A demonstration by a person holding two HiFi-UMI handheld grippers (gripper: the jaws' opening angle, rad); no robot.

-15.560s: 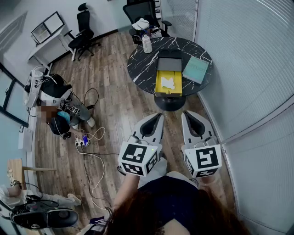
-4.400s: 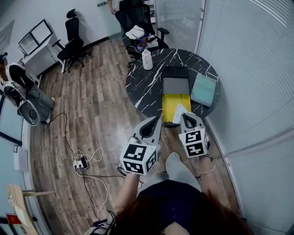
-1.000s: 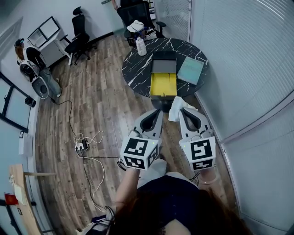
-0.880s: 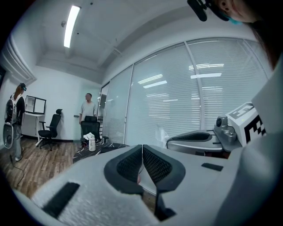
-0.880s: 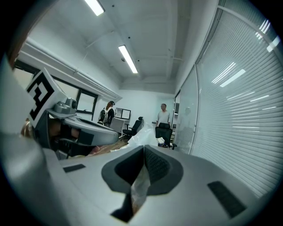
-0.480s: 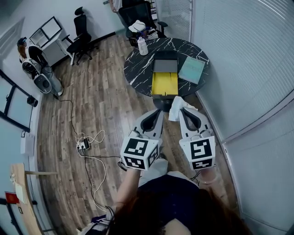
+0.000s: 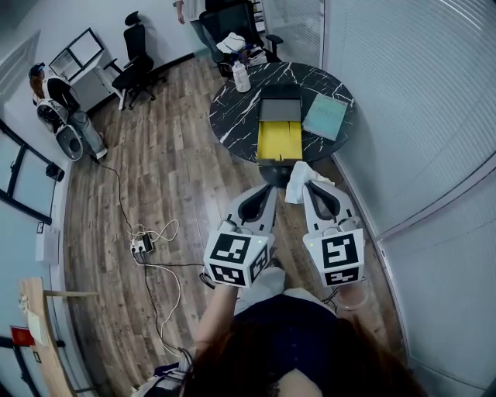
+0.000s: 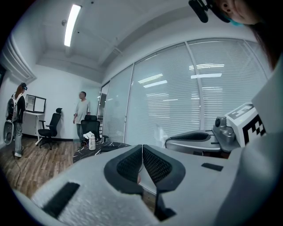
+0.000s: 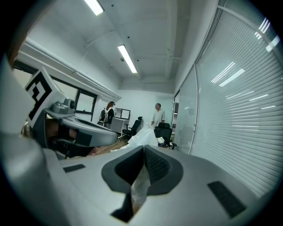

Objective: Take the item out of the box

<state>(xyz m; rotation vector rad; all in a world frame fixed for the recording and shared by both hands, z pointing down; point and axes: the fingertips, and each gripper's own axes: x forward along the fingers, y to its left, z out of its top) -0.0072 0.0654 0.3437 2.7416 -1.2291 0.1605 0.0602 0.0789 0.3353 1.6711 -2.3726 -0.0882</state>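
An open stretch above the wooden floor lies between the near-held left gripper and right gripper and the round marble table at the far middle. The narrow gap between the two grippers is partly filled by the white bag pinched in the right one. Passage to the right is closed by the blind-covered glass wall, close past the table's right edge. The table's left half is bare. Its middle is taken by the open yellow box, uncovered from above, and its right by a flat teal book. A bottle stands at the far left rim, with an office chair just beyond. Cables are strewn over the floor at near left.
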